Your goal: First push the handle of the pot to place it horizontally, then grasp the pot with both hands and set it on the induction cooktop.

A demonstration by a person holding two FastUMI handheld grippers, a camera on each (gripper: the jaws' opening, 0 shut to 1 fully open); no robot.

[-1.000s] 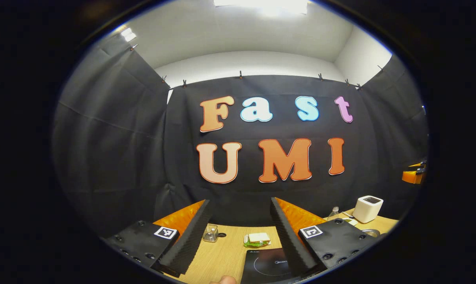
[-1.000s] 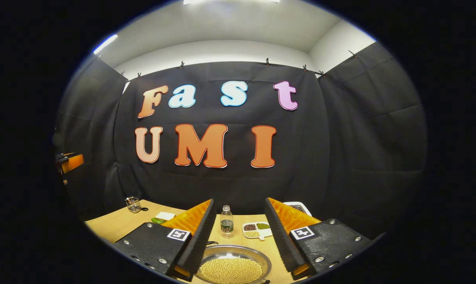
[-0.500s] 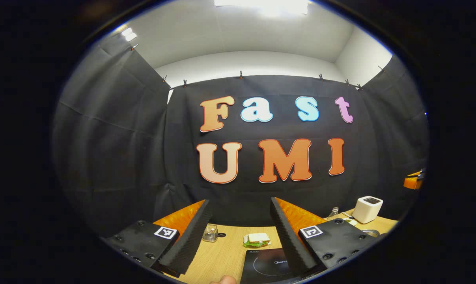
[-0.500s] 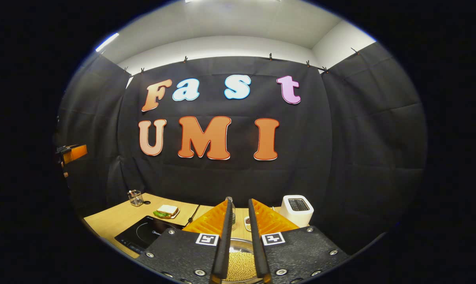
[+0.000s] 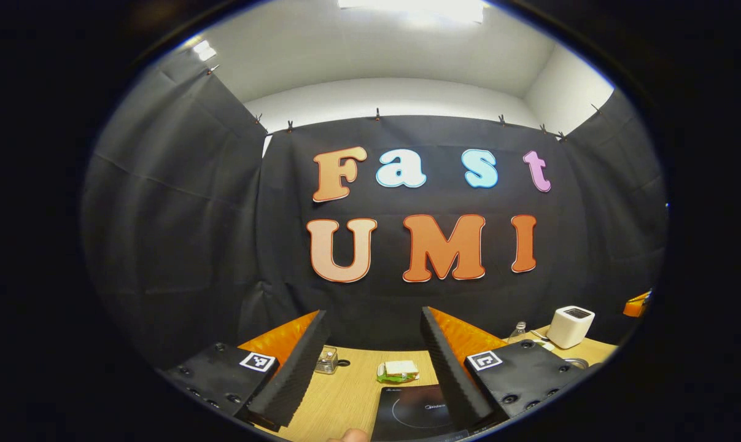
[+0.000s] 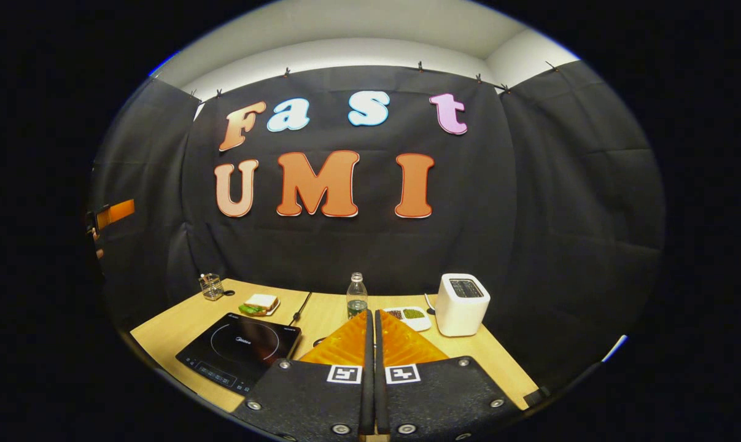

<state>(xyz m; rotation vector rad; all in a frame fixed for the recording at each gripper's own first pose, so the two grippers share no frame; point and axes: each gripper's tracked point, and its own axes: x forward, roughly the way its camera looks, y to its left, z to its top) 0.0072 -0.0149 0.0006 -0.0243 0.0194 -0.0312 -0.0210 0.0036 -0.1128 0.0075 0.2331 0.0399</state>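
The black induction cooktop (image 5: pixel 416 414) lies on the wooden table just beyond my left gripper (image 5: pixel 373 314), which is open with nothing between its fingers. A sliver of the pot's metal rim (image 5: pixel 576 362) peeks out past the left gripper's right finger. In the right gripper view the cooktop (image 6: pixel 238 350) sits at the lower left. My right gripper (image 6: pixel 371 314) is shut, fingers pressed together with nothing held, and its body hides the pot below it. The left gripper (image 6: pixel 115 212) appears far off at the left edge.
A white toaster (image 6: pixel 462 304), a water bottle (image 6: pixel 356 294) and a dish of beans (image 6: pixel 407 316) stand at the back of the table (image 6: pixel 499 368). A sandwich (image 6: pixel 259 303) and a glass jar (image 6: pixel 210 286) sit behind the cooktop. A thumb (image 5: pixel 349 436) shows at the bottom edge.
The right gripper has shut its fingers and drawn up and back, so the pot of yellow beans has slipped out of sight beneath it. The left gripper has barely moved.
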